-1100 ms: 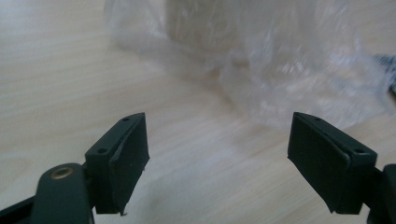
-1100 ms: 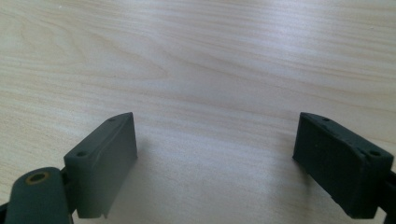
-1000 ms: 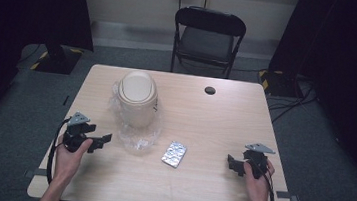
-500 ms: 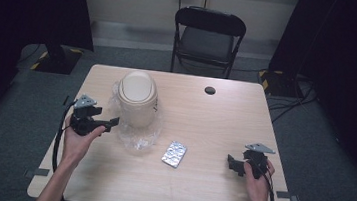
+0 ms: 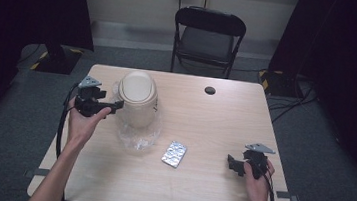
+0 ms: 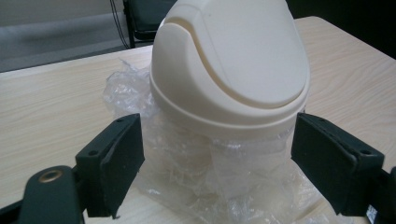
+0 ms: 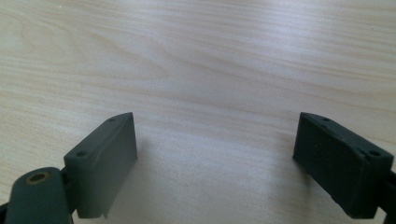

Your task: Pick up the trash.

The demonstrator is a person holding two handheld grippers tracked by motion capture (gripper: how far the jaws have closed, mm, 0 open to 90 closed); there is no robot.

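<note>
- A cream swing-lid bin [image 5: 137, 98] stands upright on the left half of the surface [image 5: 214, 119], wrapped in clear crumpled plastic [image 5: 137, 136] that spreads out at its base.
- The left tool [image 6: 215, 154] has its jaws spread wide, one on either side of the bin just below the lid, not touching it.
- A silver blister pack [image 5: 174, 154] lies flat near the middle.
- The right tool [image 5: 234, 165] rests near the right edge, jaws wide over bare wood.
- A black folding chair [image 5: 208, 38] stands beyond the far edge.
</note>
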